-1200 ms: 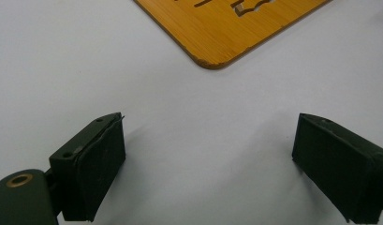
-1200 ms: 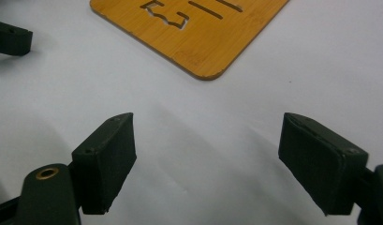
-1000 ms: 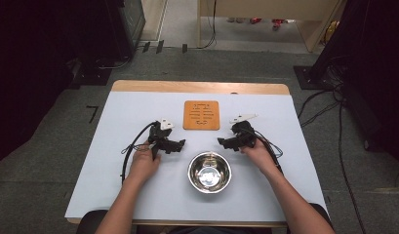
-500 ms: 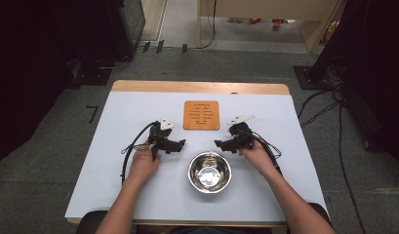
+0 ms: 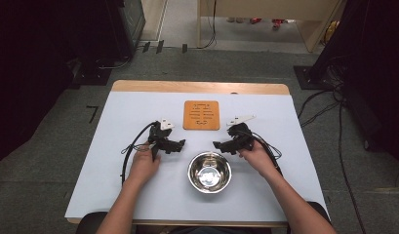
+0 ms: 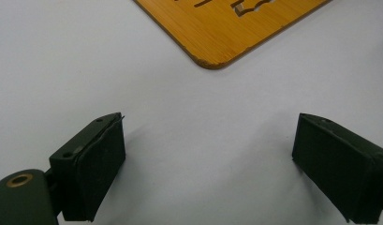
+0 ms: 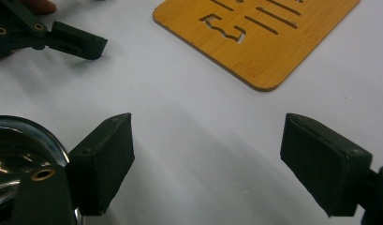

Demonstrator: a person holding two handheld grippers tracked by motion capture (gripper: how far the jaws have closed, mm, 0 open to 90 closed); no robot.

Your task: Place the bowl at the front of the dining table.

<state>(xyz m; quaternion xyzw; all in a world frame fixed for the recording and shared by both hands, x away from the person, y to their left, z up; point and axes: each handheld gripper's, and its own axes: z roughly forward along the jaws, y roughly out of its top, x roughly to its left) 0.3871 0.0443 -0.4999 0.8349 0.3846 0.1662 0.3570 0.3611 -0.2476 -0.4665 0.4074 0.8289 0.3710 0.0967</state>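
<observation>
Steel bowl (image 5: 209, 172) sits on the white table (image 5: 119, 126), near the front edge, roughly centred btwn my two hands. It's upright, looks empty, shiny inside. In the right gripper view its rim (image 7: 25, 131) shows at lower left, just beside the near jaw; can't tell if touching.

Right gripper (image 5: 221, 145) is just beyond the bowl's right rim, pointing left, jaws wide apart w/ nothing btwn them but bare table. My right hand (image 5: 255, 156) holds it from behind.

Left gripper (image 5: 180, 144) is left of the bowl, pointing right toward the other one, jaws also spread wide, holding nothing; left hand (image 5: 143, 165) is on it. Its cable (image 5: 131, 148) loops off to the left.

Bamboo board (image 5: 201, 115) w/ cut-out slots lies flat further back, centred, well apart from the bowl. Its rounded corner shows ahead of both sets of jaws.
</observation>
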